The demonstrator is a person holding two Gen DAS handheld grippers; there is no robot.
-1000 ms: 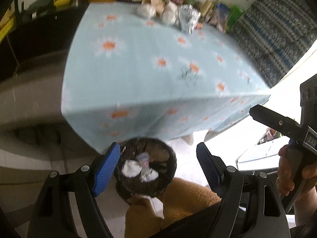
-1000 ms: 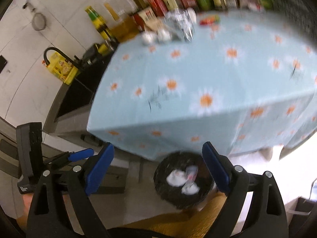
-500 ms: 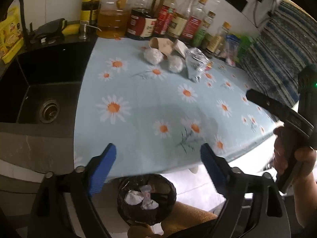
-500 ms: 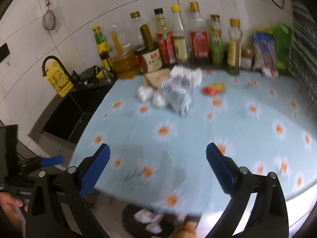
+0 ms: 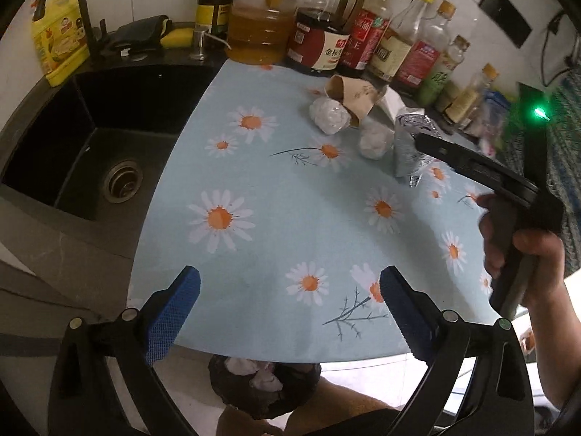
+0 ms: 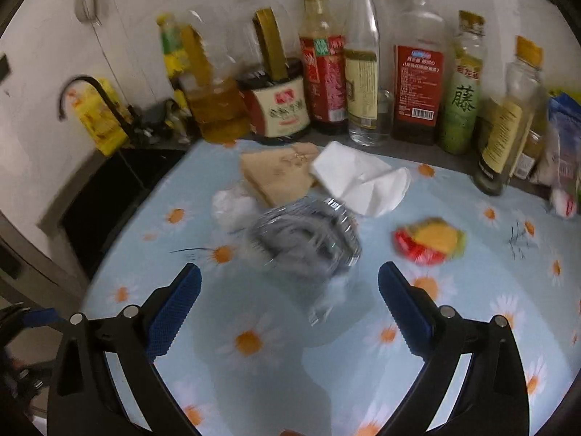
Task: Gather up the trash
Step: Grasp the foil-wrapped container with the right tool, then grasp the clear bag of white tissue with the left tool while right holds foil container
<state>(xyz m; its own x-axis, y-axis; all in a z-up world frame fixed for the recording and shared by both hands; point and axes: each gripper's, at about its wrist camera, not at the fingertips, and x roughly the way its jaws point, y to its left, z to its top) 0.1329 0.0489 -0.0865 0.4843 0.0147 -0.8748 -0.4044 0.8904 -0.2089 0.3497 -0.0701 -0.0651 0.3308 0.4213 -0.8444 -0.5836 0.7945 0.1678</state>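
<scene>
The left gripper (image 5: 288, 299) has just been opening and is held spread and empty over the near edge of the daisy-printed blue tablecloth (image 5: 276, 218). The right gripper (image 6: 288, 298), also spread and empty, is aimed at the crushed clear plastic bottle (image 6: 308, 243) just ahead, between its jaws' line. The bottle's long axis appears to run towards the gripper, its narrow end nearest; it would best be straddled across the width and closed on gently.

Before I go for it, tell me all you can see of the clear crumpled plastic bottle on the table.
The clear plastic bottle is crushed and creased, seemingly empty, blurred in the right wrist view. It sits on the daisy-print tablecloth, with a white wad close beside it and a brown paper cup and white tissue behind. Neither gripper touches it.
</scene>
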